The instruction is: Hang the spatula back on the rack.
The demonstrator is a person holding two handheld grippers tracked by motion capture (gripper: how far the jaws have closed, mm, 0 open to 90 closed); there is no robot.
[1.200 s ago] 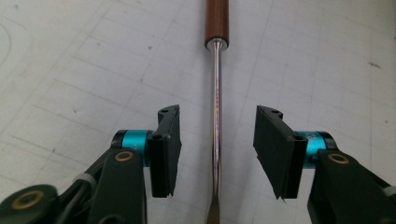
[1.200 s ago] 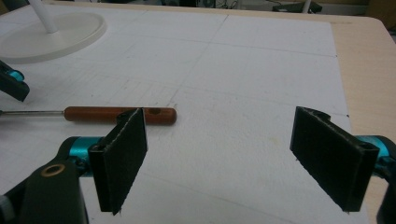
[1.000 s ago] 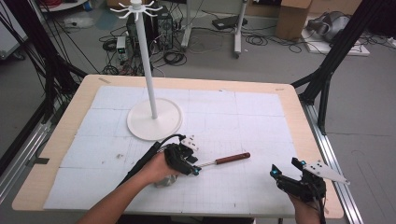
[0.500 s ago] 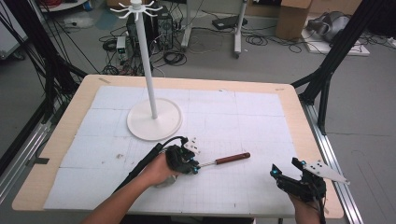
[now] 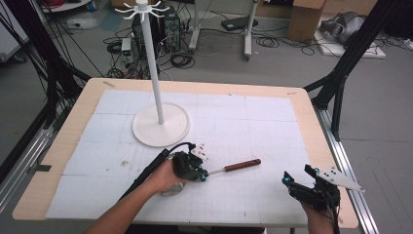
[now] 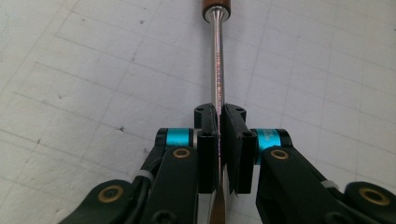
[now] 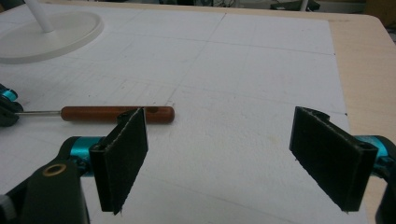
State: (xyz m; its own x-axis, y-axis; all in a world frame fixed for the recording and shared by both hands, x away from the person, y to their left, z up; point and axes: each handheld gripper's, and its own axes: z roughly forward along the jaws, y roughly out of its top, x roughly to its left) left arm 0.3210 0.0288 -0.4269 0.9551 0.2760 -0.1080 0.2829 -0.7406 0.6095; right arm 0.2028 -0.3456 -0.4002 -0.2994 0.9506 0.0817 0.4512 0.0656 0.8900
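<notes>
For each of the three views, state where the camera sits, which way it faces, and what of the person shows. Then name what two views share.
High view: above the person's side, facing forward and down on the table; both forearms, left tongs, right tongs.
Left gripper view: rides the left tongs, shut on the utensil's metal shaft.
Right gripper view: rides the open right tongs, facing the white stand.
Shared: the wooden handle.
</notes>
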